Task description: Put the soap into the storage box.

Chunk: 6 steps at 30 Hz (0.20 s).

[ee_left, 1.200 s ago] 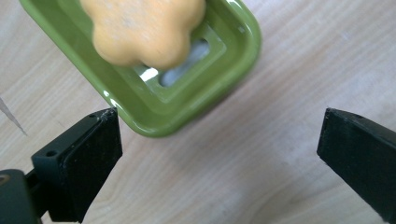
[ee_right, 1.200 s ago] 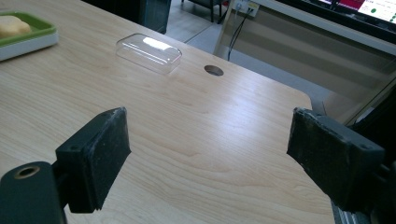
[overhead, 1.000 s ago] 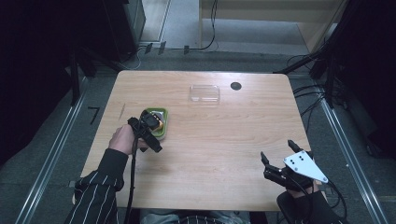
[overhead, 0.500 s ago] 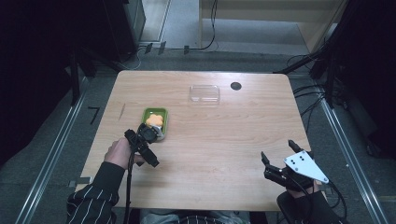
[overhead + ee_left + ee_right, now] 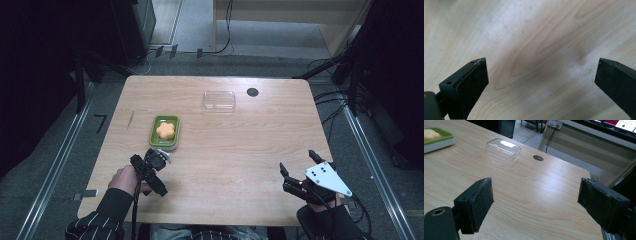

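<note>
Orange soap [image 5: 165,130] in green dish [image 5: 155,138], left claw [image 5: 159,156] released nearby, right claw [image 5: 298,173] released.

Left claw [image 5: 159,156] and right claw [image 5: 297,167] both gape wide, holding nothing.

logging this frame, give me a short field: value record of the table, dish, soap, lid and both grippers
table: wood
dish: green, left of centre
soap: orange, flower-shaped, in dish
lid: clear, far side, beside a hole
left gripper: open, empty, just on the near side of the dish
right gripper: open, empty, near right corner
</note>
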Motion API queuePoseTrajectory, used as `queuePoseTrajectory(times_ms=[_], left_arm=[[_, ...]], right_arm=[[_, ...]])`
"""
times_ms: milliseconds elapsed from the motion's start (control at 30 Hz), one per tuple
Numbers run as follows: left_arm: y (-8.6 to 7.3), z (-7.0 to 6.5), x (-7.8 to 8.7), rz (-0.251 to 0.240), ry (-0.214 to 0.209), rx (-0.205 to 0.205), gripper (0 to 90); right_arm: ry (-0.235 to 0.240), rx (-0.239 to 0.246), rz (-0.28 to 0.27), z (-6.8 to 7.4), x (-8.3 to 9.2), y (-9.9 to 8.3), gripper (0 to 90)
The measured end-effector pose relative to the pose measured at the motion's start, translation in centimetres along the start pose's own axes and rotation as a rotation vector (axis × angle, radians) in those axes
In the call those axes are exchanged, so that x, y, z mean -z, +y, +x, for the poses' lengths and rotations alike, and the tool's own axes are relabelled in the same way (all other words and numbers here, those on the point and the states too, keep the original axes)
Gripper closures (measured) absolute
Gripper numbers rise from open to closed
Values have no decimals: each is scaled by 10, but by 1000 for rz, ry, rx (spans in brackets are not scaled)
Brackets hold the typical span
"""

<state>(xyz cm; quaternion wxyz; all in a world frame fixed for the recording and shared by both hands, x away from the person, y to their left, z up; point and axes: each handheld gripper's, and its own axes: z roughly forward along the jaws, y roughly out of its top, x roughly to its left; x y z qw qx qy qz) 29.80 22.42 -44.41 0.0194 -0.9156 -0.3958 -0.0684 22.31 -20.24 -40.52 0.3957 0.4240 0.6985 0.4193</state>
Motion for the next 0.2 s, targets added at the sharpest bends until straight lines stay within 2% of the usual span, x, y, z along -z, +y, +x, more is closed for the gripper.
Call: queuePoseTrajectory(times_ms=[200], left_arm=[[-4, -2, -5, -1, 1, -11, 0]], right_arm=[[1, -1, -1, 0, 0, 0, 133]])
